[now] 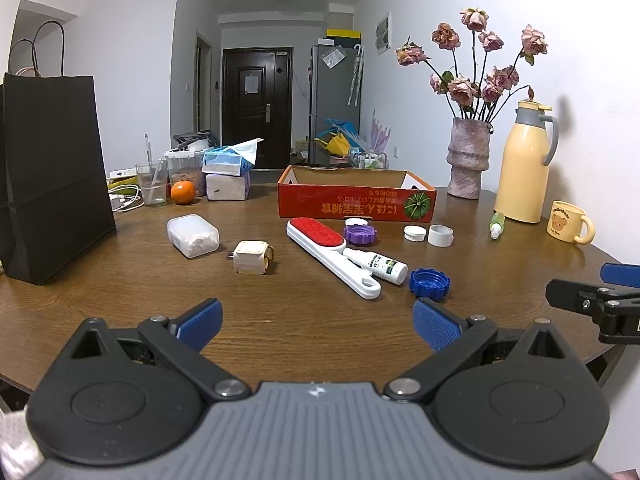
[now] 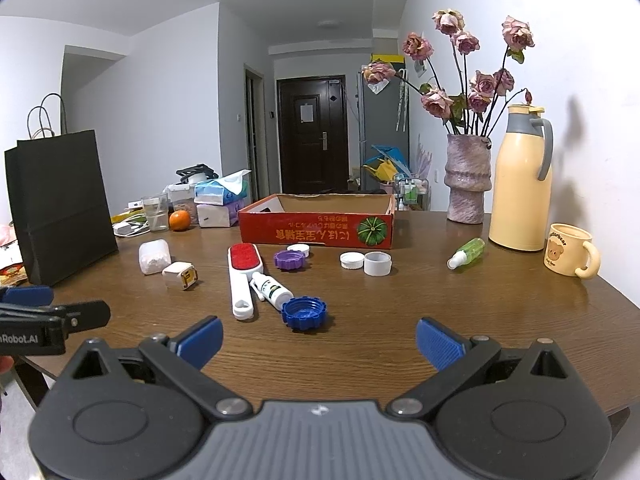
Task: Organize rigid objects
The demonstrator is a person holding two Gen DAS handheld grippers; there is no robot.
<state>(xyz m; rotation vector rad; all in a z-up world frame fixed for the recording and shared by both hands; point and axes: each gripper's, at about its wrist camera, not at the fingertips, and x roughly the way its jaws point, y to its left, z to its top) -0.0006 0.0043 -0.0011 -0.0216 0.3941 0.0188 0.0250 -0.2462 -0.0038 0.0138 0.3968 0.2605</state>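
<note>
Both grippers, left gripper point(image 1: 318, 322) and right gripper point(image 2: 319, 342), fingers wide and empty; risk: blue cap point(image 2: 305, 312) mid-frame touches white bottle point(image 2: 272, 286), so grabbing either may knock the other.

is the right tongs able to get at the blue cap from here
Probably yes: the right tongs are open, and only bare table lies between them and the blue cap just ahead.

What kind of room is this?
Most likely a lived-in flat's dining area: a wooden table with a vase of dried roses and a thermos jug, a hallway door behind.
</note>
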